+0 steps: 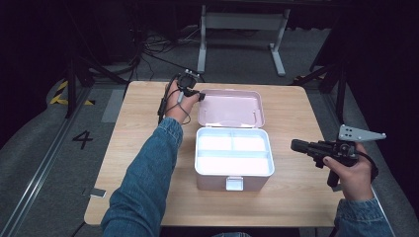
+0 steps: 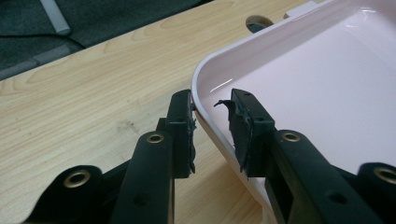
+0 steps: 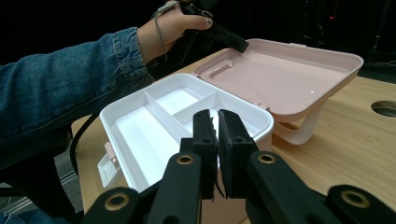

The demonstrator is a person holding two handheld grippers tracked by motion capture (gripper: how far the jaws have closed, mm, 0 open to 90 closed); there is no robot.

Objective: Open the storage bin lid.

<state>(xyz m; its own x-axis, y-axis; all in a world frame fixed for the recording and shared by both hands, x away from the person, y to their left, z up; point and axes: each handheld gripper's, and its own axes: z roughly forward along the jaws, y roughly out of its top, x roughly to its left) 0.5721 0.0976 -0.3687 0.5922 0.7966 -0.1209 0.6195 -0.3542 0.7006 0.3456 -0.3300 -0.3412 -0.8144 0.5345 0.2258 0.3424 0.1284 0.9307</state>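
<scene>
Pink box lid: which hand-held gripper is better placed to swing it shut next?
Left. The left hand-held gripper has its jaws astride the rim of the open lid at a corner, probably ready to lift. The right hand-held gripper is shut on nothing, off to the box's side.

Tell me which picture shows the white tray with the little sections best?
The high view: it looks straight down on the white tray, all three sections. The right gripper view shows it slanted, partly behind the fingers. The left gripper view gives the pink lid.

Light wooden table (image 1: 148, 163) with open pink box (image 1: 232, 170) at centre.
</scene>
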